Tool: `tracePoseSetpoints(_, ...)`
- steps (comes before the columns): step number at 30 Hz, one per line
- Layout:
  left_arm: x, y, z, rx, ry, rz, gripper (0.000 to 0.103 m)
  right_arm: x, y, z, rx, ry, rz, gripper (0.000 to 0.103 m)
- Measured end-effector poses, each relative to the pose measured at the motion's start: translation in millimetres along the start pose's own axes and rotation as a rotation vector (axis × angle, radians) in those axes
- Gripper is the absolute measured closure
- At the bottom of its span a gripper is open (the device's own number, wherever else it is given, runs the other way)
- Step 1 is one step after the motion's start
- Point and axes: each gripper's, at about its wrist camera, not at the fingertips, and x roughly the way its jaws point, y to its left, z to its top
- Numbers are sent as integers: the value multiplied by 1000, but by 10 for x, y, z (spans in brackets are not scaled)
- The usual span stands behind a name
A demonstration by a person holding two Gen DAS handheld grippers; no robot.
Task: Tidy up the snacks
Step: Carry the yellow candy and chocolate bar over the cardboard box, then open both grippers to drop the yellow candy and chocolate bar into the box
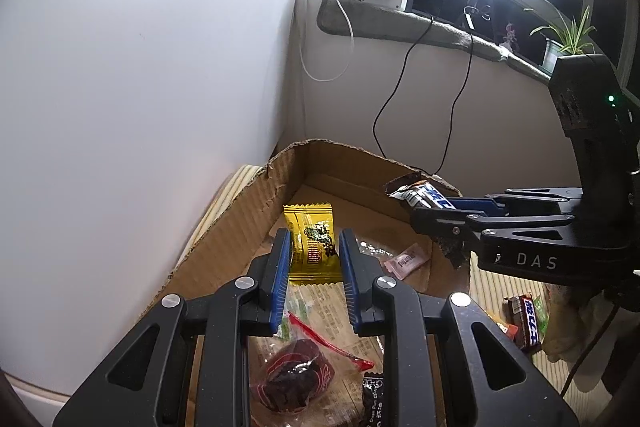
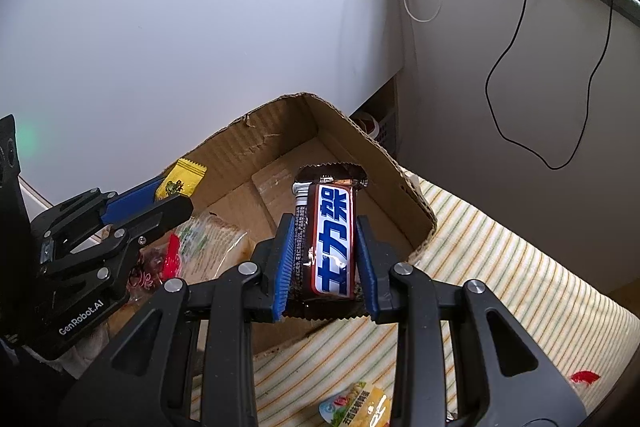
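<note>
Left gripper point(image 1: 314, 259) clamps yellow packet point(image 1: 312, 247) above cardboard box point(image 1: 240, 219).

The brown corrugated cardboard box point(image 2: 344, 147) looks matt and rough, its torn rim showing the fluted paper core. The glossy yellow foil candy wrapper point(image 1: 311, 243) shines inside the box, between the ribbed blue rubbery pads of the matt black plastic left claw point(image 1: 314, 267), which carries bright round metal pins. The shiny brown foil chocolate bar wrapper point(image 2: 330, 243) glints between the same ribbed blue pads of the matt black plastic right claw point(image 2: 324, 267). In the box lies a clear crinkled plastic bag with dark red contents point(image 1: 296, 379). Beside the box, the cream striped woven cloth point(image 2: 500, 267) looks soft and ribbed.
</note>
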Motion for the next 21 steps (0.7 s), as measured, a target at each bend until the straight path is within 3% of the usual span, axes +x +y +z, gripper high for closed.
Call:
tracePoseSetpoints(16,23,2,2,4,5,9,79,5,26,30,-19,0,-19,73)
tracePoseSetpoints(19,9,2,-3,5,3,12,75,-8,22,31,-19,-7,-25,67)
tracePoseSetpoints(21,3,1,-4,5,2,13,74,-33,17,37,-20,-18,-30,55)
